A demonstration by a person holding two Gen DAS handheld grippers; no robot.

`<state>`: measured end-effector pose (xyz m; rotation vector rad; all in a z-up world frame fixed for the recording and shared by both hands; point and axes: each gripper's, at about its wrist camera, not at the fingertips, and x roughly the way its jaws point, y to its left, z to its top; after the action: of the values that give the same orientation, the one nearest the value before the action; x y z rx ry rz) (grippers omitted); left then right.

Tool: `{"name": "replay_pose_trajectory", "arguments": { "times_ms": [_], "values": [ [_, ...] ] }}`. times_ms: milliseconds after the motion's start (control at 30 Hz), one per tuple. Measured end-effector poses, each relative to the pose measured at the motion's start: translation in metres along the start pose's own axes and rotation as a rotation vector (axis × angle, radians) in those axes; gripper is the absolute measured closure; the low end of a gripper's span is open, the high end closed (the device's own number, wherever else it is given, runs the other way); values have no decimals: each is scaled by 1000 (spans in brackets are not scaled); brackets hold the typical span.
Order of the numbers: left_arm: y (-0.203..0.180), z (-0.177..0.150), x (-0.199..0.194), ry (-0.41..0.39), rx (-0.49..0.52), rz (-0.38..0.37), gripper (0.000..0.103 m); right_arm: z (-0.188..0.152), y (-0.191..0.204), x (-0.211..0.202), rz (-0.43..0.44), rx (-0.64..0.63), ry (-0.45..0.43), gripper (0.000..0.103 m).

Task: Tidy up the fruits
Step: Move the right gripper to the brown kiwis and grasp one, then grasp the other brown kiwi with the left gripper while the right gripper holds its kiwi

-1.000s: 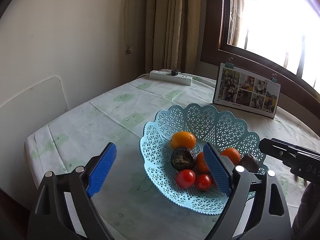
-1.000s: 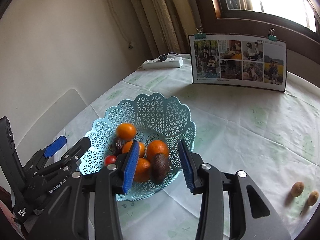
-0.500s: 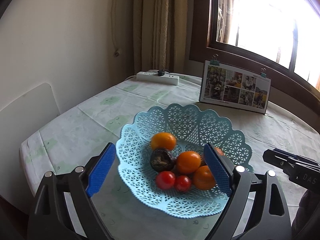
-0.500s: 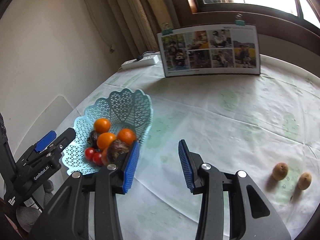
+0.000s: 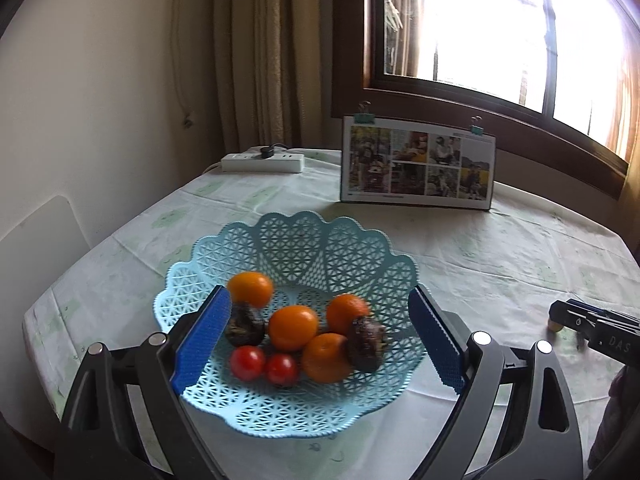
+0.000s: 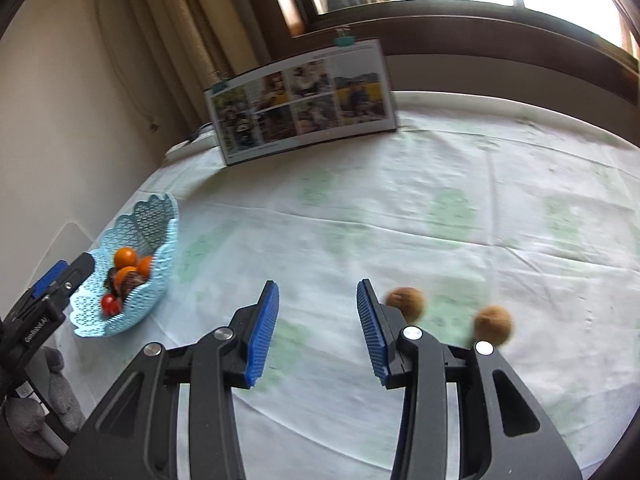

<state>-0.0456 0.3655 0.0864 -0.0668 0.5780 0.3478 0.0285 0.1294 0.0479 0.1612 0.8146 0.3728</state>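
A light blue lattice basket (image 5: 304, 248) (image 6: 156, 220) holds several oranges (image 5: 293, 333), two cherry tomatoes (image 5: 248, 362) and two dark wrinkled fruits (image 5: 366, 343). My left gripper (image 5: 316, 336) hovers open over the basket's near side with nothing between its blue pads. My right gripper (image 6: 318, 328) is open and empty above the tablecloth, far to the basket's right. Two small brown fruits lie on the cloth just right of it, the nearer brown fruit (image 6: 406, 302) beside the right finger and the farther one (image 6: 493, 324) partly behind the gripper body.
A clipped photo board (image 5: 418, 164) (image 6: 304, 100) stands at the back of the table under the window. A white power strip (image 5: 262, 162) lies at the far left corner. A white chair back (image 5: 36, 236) stands off the table's left edge.
My right gripper has swung away from the basket to the right, and the two brown fruits are now close beside it. The left gripper view has shifted so the basket sits centred between its pads.
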Motion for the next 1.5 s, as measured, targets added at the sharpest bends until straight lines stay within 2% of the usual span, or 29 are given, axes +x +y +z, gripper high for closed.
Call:
{"name": "replay_pose_trajectory", "arguments": {
  "times_ms": [267,467,900,967,1133,1267,1500],
  "values": [
    [-30,2,-1,-1,52,-36,11,-11,-56,-14,-140,55,-13,62],
    [-51,3,-2,-3,88,-58,11,-14,-81,-10,-182,81,6,62],
    [-84,3,-3,2,146,-98,11,-16,-85,7,-187,52,61,63],
    [-90,4,-3,0,158,-103,11,-16,-84,7,-184,46,58,64],
    [-105,5,0,9,183,-131,11,-16,-87,6,-166,59,53,75],
    [-118,3,4,37,196,-177,11,-16,-87,2,-155,66,37,75],
    [-153,-3,7,40,276,-205,11,-11,-94,-11,-143,98,-5,75]
  ]
}}
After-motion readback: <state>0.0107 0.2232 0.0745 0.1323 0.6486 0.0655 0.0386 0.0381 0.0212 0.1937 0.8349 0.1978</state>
